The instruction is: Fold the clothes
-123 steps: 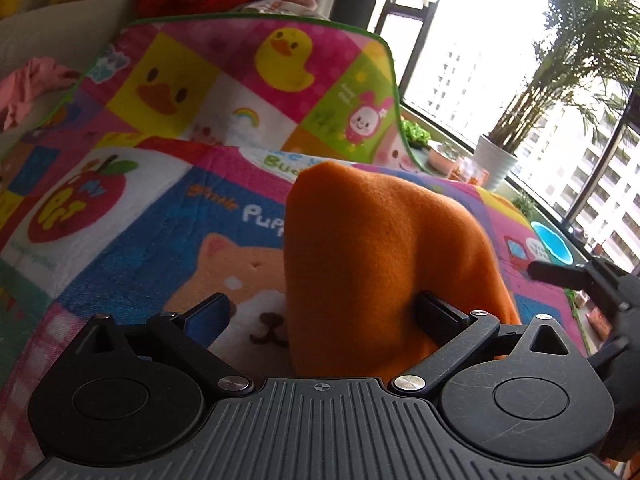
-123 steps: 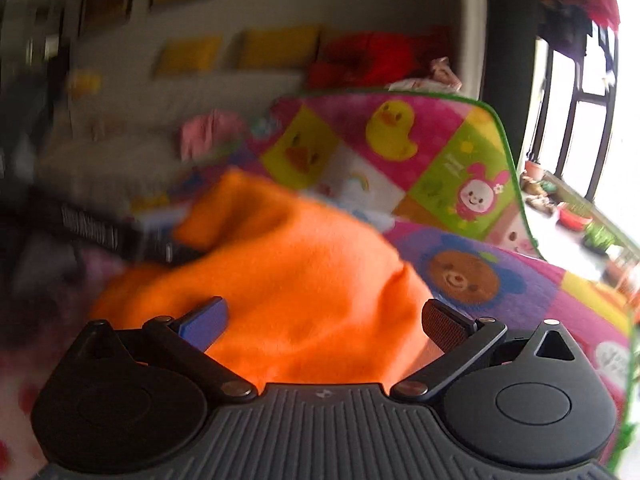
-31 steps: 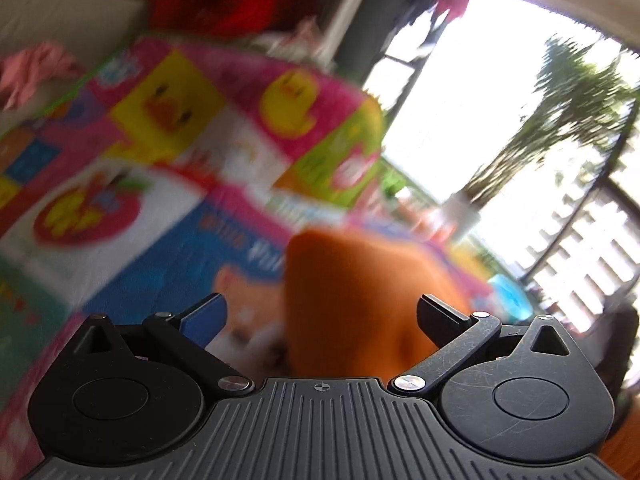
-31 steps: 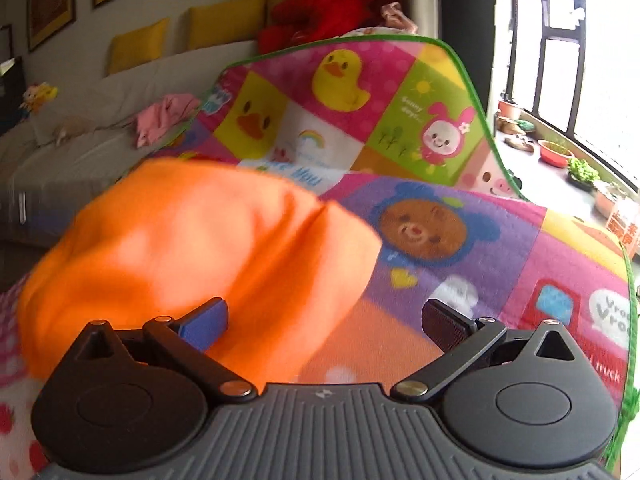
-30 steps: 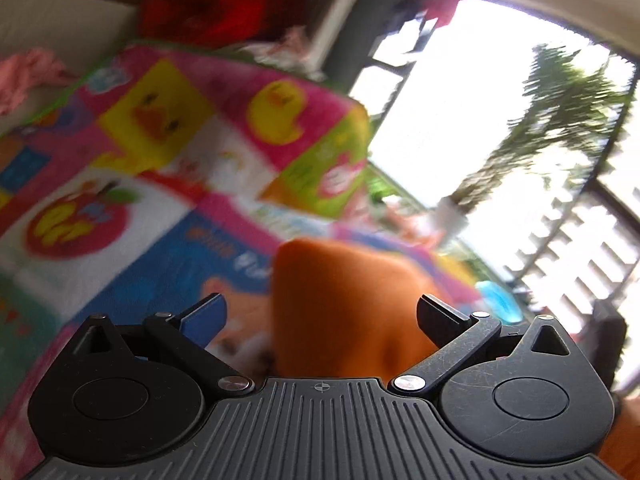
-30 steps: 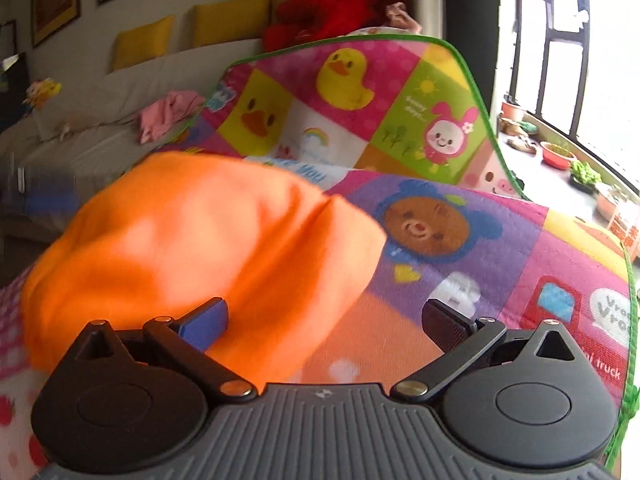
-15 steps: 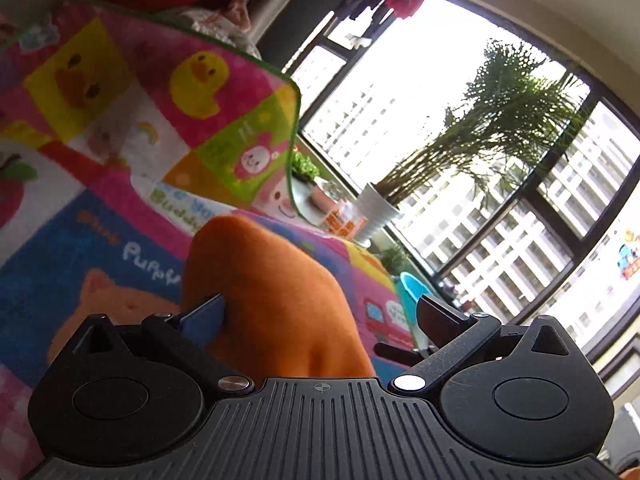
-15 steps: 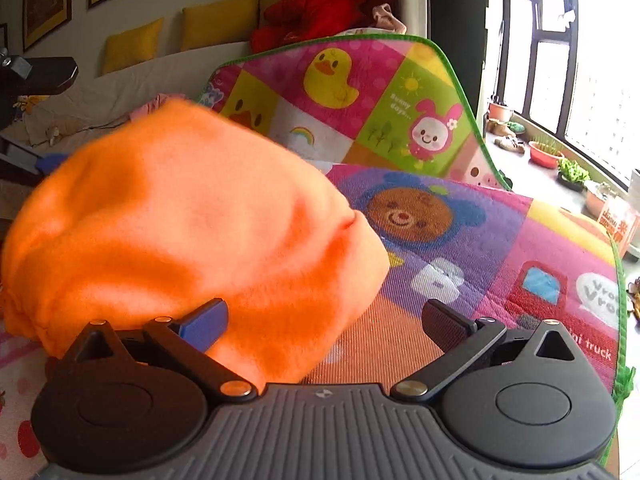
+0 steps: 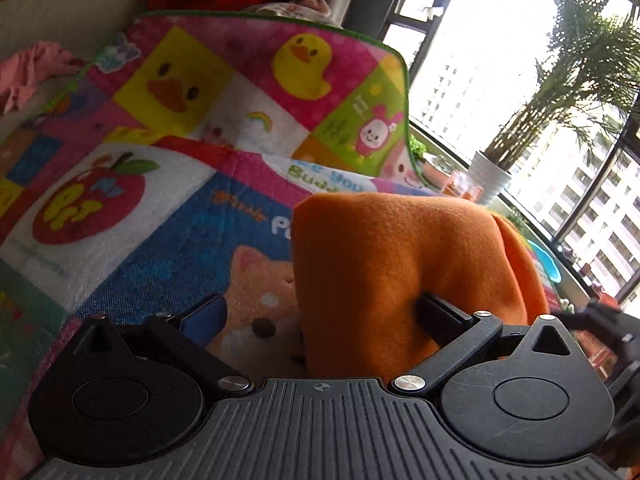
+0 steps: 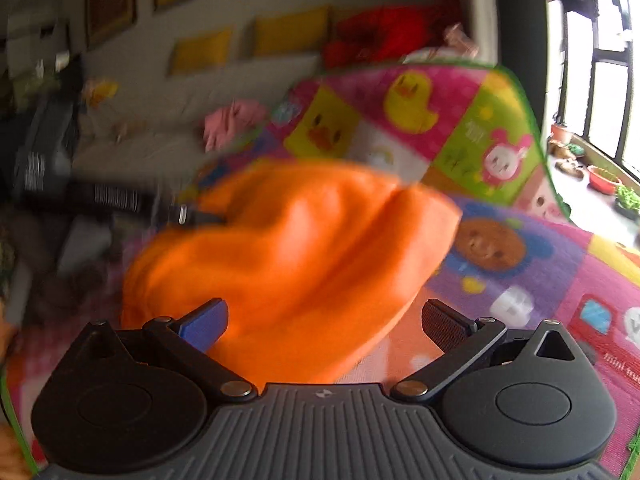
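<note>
An orange fleece garment (image 9: 400,264) lies bunched on a colourful children's play mat (image 9: 120,208). My left gripper (image 9: 320,316) is open, its jaws wide apart; the cloth lies between them and presses against the right finger (image 9: 444,316). My right gripper (image 10: 324,324) is also open, with the same orange garment (image 10: 304,248) lying between and beyond its fingers. The right wrist view is blurred. The left gripper's dark body (image 10: 100,200) reaches into the garment from the left in that view.
A pale sofa (image 10: 160,148) with yellow cushions, a red heap (image 10: 380,28) and a pink garment (image 10: 232,120) stands behind the mat. The mat's far part (image 9: 280,80) rises against the sofa. A window with potted plants (image 9: 492,176) is at the right.
The left gripper has swung back from the window toward the mat and its right finger now presses the cloth. The right view has turned left and blurred; the garment looks flatter.
</note>
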`<action>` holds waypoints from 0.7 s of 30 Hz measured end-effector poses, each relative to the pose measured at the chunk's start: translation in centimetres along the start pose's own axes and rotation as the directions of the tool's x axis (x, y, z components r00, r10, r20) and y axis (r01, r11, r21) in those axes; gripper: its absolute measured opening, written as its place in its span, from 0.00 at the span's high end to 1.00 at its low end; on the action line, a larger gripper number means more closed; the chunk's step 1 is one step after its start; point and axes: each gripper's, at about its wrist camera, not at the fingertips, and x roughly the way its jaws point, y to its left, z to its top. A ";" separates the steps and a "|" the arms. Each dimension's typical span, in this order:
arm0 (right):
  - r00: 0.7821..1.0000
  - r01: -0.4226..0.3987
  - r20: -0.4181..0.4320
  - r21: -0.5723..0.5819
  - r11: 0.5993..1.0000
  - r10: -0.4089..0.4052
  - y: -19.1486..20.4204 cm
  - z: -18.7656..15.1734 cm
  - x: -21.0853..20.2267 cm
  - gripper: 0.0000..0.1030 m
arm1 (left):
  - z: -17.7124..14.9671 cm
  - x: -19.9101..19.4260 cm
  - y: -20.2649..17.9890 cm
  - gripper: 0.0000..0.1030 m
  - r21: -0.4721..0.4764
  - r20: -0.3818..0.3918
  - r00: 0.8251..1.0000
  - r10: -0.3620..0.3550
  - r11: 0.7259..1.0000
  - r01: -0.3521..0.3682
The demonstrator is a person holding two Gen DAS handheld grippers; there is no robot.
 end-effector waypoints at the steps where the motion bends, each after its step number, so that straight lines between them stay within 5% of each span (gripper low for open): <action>1: 0.999 0.016 -0.043 -0.009 1.000 -0.016 0.4 -0.6 1.0 0.00 | 0.0 -0.2 -0.2 0.00 -0.006 -0.002 1.000 -0.010 1.000 0.010; 8: 0.998 -0.045 -0.048 0.087 0.995 0.050 -0.4 -1.4 1.4 0.00 | -1.5 -1.3 -0.8 0.00 -0.090 -0.086 0.978 -0.192 0.979 0.184; 18: 0.990 -0.138 -0.002 0.112 0.984 0.139 -2.2 -0.9 3.1 0.06 | -0.3 4.1 -2.4 0.00 -0.100 -0.209 0.951 -0.226 0.973 0.209; 21: 0.995 -0.094 0.020 0.080 0.992 0.093 -3.2 0.2 3.8 0.06 | 1.3 6.3 -3.3 0.00 -0.083 -0.214 0.950 -0.227 0.973 0.214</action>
